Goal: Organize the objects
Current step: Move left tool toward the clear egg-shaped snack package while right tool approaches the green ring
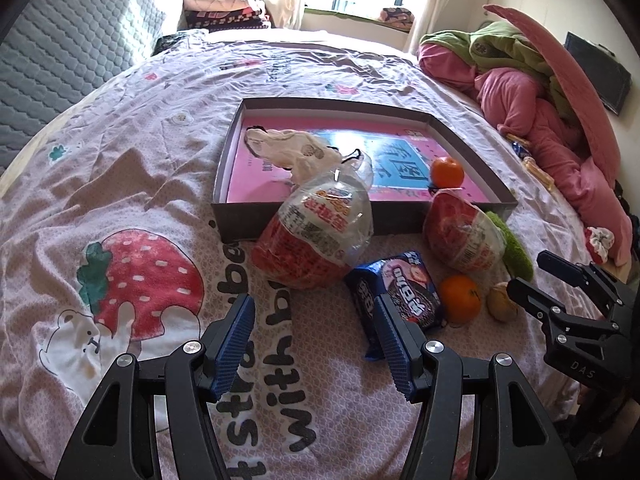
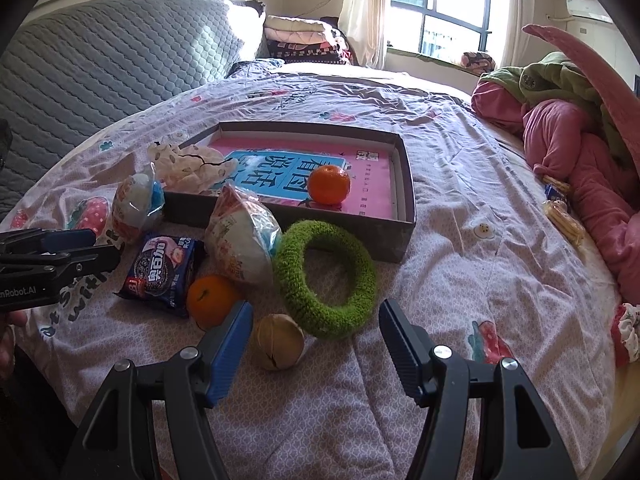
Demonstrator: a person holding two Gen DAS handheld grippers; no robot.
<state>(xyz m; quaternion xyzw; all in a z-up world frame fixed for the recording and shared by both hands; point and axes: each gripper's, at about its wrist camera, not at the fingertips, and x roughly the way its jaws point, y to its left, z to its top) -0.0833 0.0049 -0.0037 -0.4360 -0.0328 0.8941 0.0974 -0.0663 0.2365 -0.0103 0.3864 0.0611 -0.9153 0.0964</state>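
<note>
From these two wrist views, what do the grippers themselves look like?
Both match: black angular linkage arms with silver pivot screws, two fingers faced with blue ribbed pads. Left gripper reads "nRobot.AI" on its side in the right view; right gripper reads "DAS" in the left view. No cables or sleeves visible.

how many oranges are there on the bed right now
2. One orange sits inside the box, on the pink book. The other orange lies on the bedsheet outside the box, beside the cookie packet. More could be hidden behind the bagged snacks.
</note>
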